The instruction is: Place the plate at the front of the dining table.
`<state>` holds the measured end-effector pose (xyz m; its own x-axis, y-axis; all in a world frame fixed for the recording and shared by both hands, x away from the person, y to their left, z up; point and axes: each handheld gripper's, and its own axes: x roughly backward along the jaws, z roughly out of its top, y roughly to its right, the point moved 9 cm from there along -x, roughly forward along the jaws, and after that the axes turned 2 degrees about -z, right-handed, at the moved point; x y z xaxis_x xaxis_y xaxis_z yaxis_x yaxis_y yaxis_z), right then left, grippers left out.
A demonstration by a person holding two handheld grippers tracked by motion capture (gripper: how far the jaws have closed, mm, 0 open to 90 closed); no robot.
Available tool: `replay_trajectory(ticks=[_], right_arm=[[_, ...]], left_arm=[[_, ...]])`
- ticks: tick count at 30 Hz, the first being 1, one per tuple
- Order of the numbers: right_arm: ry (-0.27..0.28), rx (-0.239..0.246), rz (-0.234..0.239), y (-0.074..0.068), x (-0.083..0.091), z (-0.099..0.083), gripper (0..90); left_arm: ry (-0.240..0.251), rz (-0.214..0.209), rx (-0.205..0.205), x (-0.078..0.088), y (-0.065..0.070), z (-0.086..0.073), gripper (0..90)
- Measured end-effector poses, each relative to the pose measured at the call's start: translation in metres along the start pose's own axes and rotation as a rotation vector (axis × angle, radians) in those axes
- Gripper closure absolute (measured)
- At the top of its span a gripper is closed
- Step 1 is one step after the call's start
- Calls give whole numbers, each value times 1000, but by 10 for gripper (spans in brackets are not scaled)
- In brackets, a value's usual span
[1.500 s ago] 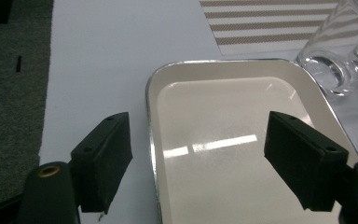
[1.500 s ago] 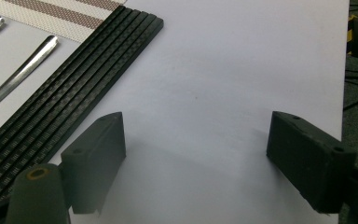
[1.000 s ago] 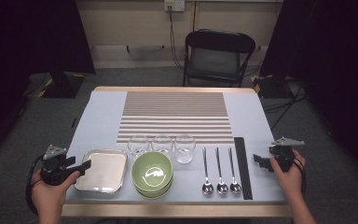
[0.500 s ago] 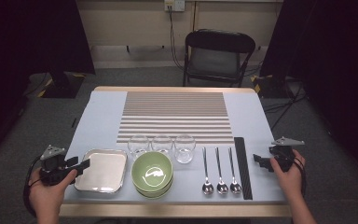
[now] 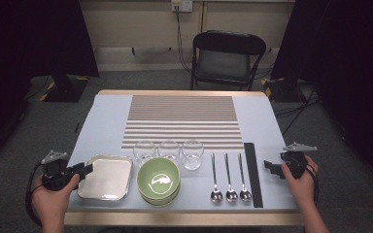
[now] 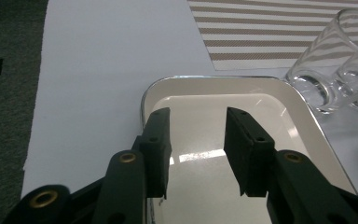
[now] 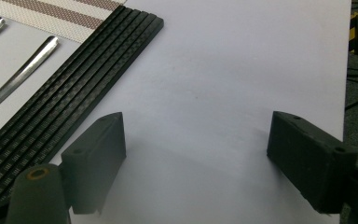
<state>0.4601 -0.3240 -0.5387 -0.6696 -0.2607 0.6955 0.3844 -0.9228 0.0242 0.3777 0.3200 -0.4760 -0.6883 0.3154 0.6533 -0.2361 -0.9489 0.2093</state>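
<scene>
The tray [image 5: 106, 177] sits at the near left of the desk [image 5: 102, 121], just left of the green bowls [image 5: 159, 179]. The left tool [image 5: 88, 168] is at the tray's left edge. In the left gripper view its jaws hang over the tray [image 6: 242, 116] with a medium gap between them. They have just been closing, and they do not press on anything yet. It looks like the tray's rim is about to be pinched.

To do that well, I think one jaw should go under the rim and one on top. The tool should squeeze gently and lift the tray flat, so it does not tip or slip. It should move slowly, because the glasses [image 5: 169, 150] stand close by, just beyond the tray.

The right tool [image 5: 272, 169] is at the near right, just right of the black strip [image 5: 252, 172]. Its jaws are wide apart over bare desk, with nothing between them.

The tray is square with round corners. It is smooth and shiny, cream inside with a silver edge. The bowls are round and glossy. The three glasses are clear and look easy to break. The three spoons [image 5: 230, 177] are shiny metal. The black strip is long and flat, with tiny ridges. The mat [image 5: 182, 121] has brown and white stripes and looks woven.
</scene>
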Motion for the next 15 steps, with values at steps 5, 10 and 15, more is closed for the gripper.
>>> replay_trajectory(ticks=[5, 10, 15], right_arm=[[0, 1, 0, 0, 0, 0, 183], [0, 1, 0, 0, 0, 0, 183], [0, 1, 0, 0, 0, 0, 183]], left_arm=[[-14, -7, 24, 1, -2, -1, 675], [-19, -2, 53, 2, -5, -3, 711], [-46, 14, 77, 2, -10, -6, 728]])
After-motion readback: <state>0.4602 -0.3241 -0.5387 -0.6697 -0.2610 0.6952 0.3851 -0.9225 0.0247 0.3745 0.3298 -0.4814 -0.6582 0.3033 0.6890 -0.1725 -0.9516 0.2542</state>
